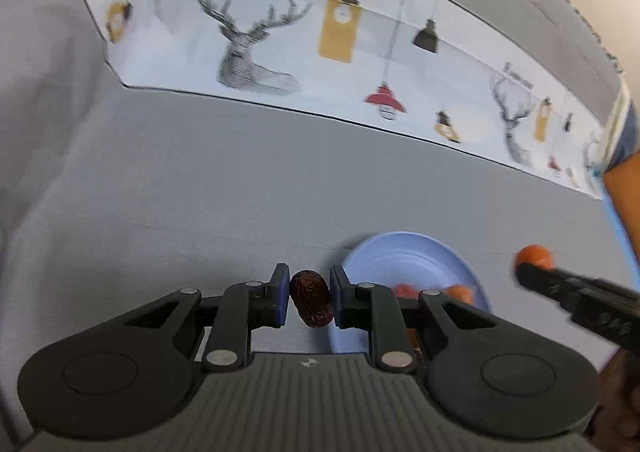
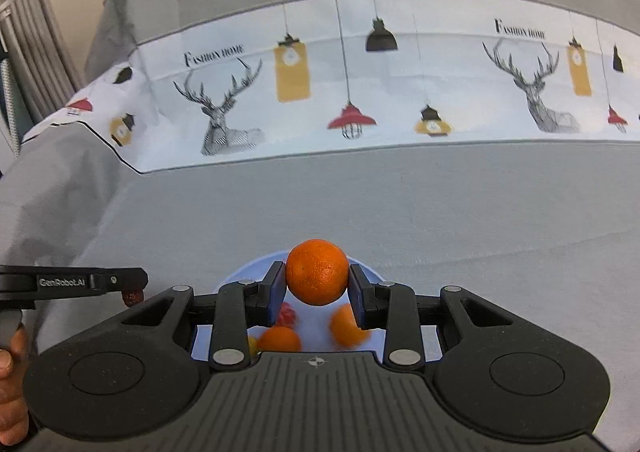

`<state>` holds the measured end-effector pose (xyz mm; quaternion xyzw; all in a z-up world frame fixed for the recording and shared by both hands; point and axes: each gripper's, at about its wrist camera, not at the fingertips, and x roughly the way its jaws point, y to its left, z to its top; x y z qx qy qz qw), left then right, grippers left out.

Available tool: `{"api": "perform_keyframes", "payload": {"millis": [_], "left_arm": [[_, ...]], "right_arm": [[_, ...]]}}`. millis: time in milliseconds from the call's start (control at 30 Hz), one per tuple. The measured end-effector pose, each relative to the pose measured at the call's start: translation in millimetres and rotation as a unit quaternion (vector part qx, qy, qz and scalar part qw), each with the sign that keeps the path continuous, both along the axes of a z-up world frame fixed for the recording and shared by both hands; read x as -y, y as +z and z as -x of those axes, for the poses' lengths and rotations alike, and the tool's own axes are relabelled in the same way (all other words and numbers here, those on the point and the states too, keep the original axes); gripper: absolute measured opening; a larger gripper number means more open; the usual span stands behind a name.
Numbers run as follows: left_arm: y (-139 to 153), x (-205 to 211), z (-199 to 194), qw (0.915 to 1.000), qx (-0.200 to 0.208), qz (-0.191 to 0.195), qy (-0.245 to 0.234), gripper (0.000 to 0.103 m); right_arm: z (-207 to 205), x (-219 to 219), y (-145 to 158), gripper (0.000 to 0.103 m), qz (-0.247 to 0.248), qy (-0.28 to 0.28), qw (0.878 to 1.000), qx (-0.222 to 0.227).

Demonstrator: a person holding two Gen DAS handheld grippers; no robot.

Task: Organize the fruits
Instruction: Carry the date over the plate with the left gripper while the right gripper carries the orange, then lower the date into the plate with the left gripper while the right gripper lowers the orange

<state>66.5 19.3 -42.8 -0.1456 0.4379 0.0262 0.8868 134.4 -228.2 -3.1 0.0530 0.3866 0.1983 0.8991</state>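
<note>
Our left claw pinches a date, our right claw an orange over the blue plate, whose fruits at 6 o'clock lie half hidden.

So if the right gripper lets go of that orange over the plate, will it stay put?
Probably not at once. The orange is round and smooth, so it may roll. The blue plate looks shallow, but the fruit already there might stop it.
</note>
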Motion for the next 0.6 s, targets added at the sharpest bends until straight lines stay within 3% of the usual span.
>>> {"api": "perform_keyframes", "payload": {"millis": [67, 167, 300, 600], "left_arm": [[-5.1, 4.3, -3.1, 0.9997, -0.001, 0.020, -0.013, 0.023], [-8.8, 16.3, -8.4, 0.9991, 0.002, 0.020, -0.038, 0.023], [-9.1, 36.2, -9.3, 0.9969, 0.013, -0.004, -0.077, 0.023], [-11.7, 62.0, -8.0, 0.9902, 0.040, -0.063, -0.118, 0.023]], "right_arm": [[1.1, -1.5, -4.5, 0.035, 0.008, 0.008, 1.000, -0.008], [3.6, -9.6, -7.9, 0.035, 0.023, 0.027, 0.999, -0.010], [8.2, -16.8, -7.0, 0.035, 0.055, 0.037, 0.998, 0.010], [11.0, -20.1, -10.9, 0.035, 0.072, 0.046, 0.996, 0.004]]}}
